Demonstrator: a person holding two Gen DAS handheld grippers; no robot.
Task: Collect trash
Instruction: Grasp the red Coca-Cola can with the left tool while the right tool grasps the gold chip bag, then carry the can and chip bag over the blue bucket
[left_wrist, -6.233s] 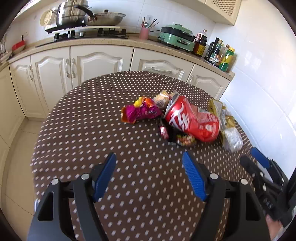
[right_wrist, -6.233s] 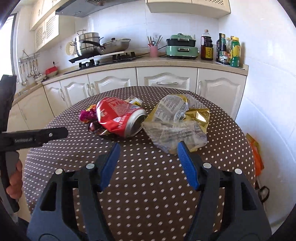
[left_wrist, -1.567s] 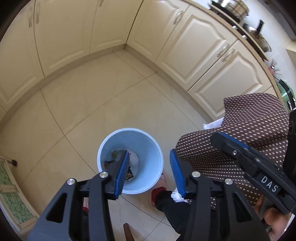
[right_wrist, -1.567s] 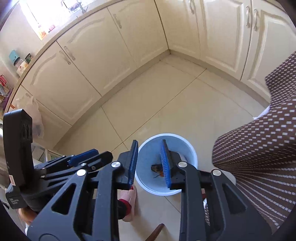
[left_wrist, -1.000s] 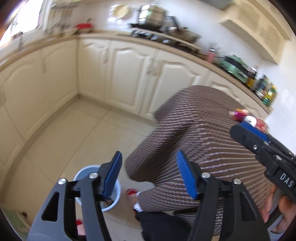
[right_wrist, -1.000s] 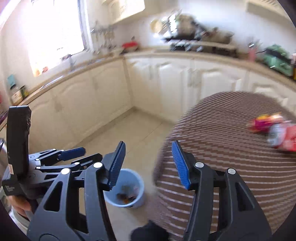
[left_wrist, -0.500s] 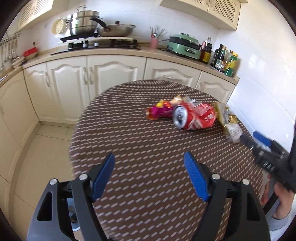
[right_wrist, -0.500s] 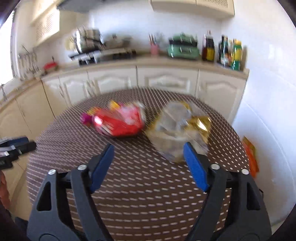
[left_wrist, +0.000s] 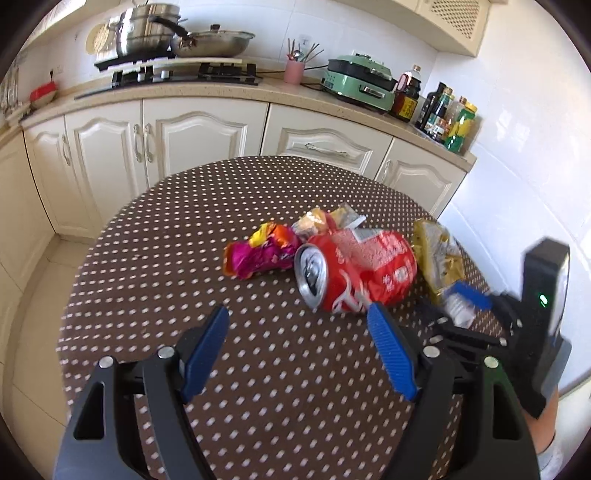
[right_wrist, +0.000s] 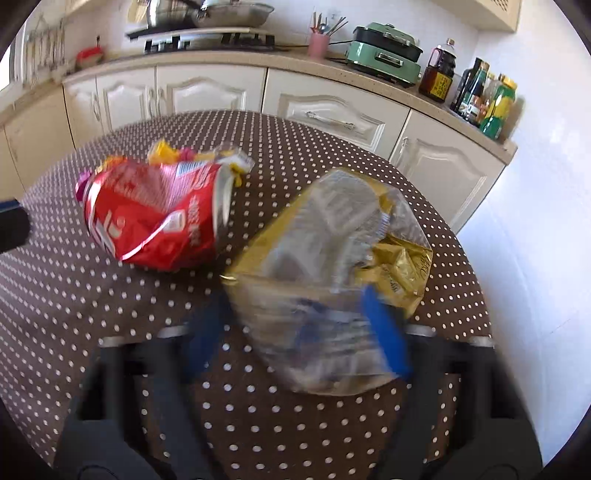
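A crushed red can (left_wrist: 354, 273) lies on the brown dotted table (left_wrist: 184, 288), with a pink wrapper (left_wrist: 258, 253) to its left and small wrappers behind it. A gold and clear plastic bag (right_wrist: 332, 273) lies to the can's right; it also shows in the left wrist view (left_wrist: 437, 258). My left gripper (left_wrist: 299, 339) is open and empty, just in front of the can. My right gripper (right_wrist: 295, 332) is open, blurred, with its jaws on either side of the near end of the bag. The can (right_wrist: 159, 214) lies to its left.
White cabinets and a counter (left_wrist: 221, 92) run behind the table, with a stove, pots, a green appliance (left_wrist: 358, 81) and bottles (left_wrist: 447, 118). A white wall (right_wrist: 546, 221) stands close on the right. The floor (left_wrist: 29, 295) drops off left of the table.
Both grippers have swung up from the blue bin on the floor back to the table and moved in close. The right gripper has advanced around the bag, the left toward the can.
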